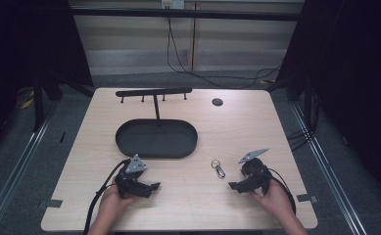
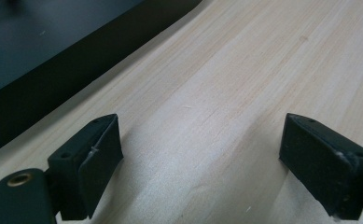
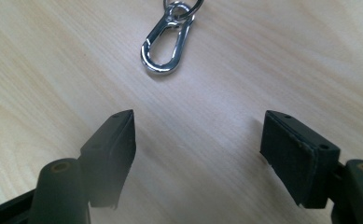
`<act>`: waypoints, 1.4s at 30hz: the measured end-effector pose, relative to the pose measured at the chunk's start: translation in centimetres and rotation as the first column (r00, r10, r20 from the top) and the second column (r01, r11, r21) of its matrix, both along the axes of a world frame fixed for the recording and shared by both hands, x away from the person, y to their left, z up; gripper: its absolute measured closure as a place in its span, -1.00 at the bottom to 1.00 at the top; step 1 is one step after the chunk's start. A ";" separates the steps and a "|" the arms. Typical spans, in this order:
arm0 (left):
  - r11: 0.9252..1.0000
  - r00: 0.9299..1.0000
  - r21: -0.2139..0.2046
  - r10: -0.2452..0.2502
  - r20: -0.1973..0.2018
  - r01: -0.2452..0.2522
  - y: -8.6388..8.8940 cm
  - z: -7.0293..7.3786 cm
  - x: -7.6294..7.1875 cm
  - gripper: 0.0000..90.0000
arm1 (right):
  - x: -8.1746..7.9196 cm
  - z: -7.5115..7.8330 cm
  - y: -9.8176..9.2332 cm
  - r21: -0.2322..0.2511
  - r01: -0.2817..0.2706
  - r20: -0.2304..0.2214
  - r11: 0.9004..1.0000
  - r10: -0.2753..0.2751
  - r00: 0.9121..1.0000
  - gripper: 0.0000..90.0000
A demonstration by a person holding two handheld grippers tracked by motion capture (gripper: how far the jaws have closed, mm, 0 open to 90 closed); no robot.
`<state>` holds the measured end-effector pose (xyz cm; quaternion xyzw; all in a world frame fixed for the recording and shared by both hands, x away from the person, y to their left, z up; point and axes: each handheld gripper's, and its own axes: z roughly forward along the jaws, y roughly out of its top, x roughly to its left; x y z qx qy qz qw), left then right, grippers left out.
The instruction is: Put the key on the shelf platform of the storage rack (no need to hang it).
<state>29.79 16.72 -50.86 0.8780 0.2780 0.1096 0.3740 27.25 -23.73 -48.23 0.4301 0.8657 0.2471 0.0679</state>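
Silver carabiner clip (image 1: 219, 168) with a small ring at its far end, flat on the table (image 1: 237, 127), right of centre, toward the near edge. In the right gripper view, clip (image 3: 165, 43) just beyond the jaw tips, apart from both, ring end pointing away.

Right gripper (image 1: 235, 186) near the near right corner, held in the right hand (image 1: 276, 198), jaws aimed toward the table's middle, just beside the clip but clear of it. Jaws spread wide in the right gripper view (image 3: 198, 135), bare wood between them.

Left gripper (image 1: 154, 186) near the near edge, left of centre, held in the left hand (image 1: 110, 200), jaws aimed toward the right edge. Jaws spread wide in the left gripper view (image 2: 200, 140), nothing between.

Black oval tray (image 1: 129, 147) at mid-table, toward the left edge, its rim just beyond the left gripper. Thin post rising from the tray's far side, carrying a black crossbar with pegs (image 1: 154, 92) near the far edge. Small dark round hole (image 1: 217, 102) near the far edge, right of centre.
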 end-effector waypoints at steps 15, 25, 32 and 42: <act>1.000 1.000 0.000 0.000 0.000 0.000 0.0 0.0 0.0 -0.72 | 1.6 1.9 2.2 -0.107 -0.035 -0.089 0.994 0.025 0.996 -0.41; 1.000 1.000 0.000 -0.001 0.000 0.001 0.0 0.0 0.0 -0.72 | 2.7 2.1 3.8 -0.155 -0.047 -0.132 0.987 0.026 0.991 -0.33; 1.000 1.000 0.000 0.000 0.000 0.000 0.0 0.0 0.0 -0.72 | 3.5 1.9 5.0 -0.187 -0.053 -0.147 0.981 0.025 0.989 -0.28; 1.000 1.000 0.000 -0.001 0.000 0.001 0.0 0.0 0.0 -0.72 | 4.7 1.5 6.7 -0.232 -0.052 -0.170 0.971 0.012 0.985 -0.13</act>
